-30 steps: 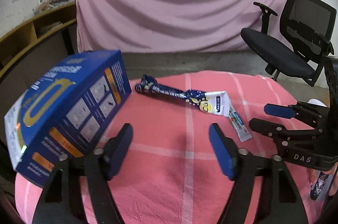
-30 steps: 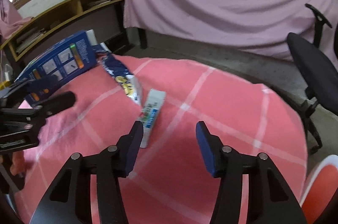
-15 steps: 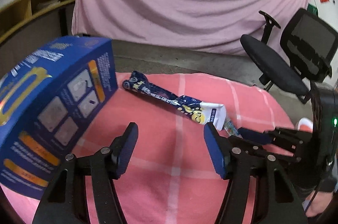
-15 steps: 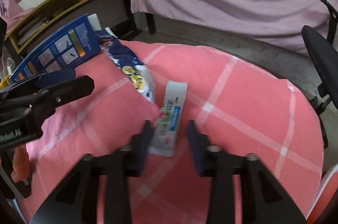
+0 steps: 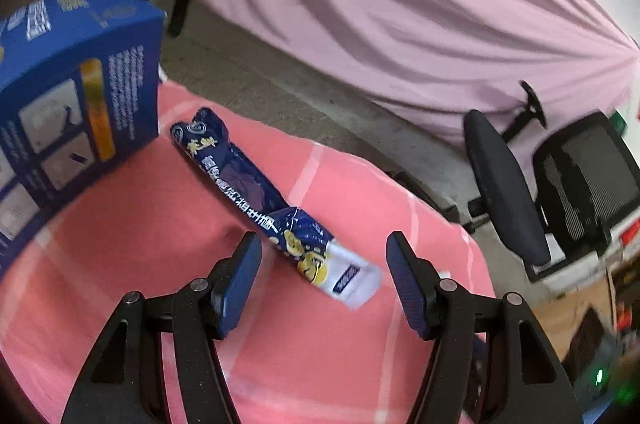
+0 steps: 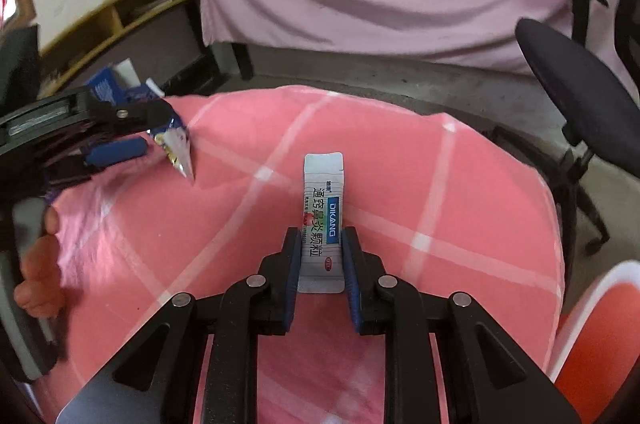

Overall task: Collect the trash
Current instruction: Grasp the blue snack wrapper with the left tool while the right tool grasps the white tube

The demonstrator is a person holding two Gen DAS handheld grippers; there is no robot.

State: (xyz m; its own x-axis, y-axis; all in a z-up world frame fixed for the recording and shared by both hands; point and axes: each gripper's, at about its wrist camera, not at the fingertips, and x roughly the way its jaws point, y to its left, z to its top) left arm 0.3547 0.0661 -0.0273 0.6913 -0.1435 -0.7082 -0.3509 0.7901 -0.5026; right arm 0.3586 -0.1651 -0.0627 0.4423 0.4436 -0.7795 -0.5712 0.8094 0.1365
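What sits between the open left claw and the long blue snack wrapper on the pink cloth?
Nothing visible. The left claw is open, and the blue snack wrapper's white end already lies between its fingers on the pink cloth. The blue box stands off to the side.

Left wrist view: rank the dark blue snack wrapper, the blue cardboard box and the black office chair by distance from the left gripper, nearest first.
1. Dark blue snack wrapper: its white end lies between the open fingers of the left gripper.
2. Blue cardboard box: far left on the pink checked cloth.
3. Black office chair: right, off the table on the floor.
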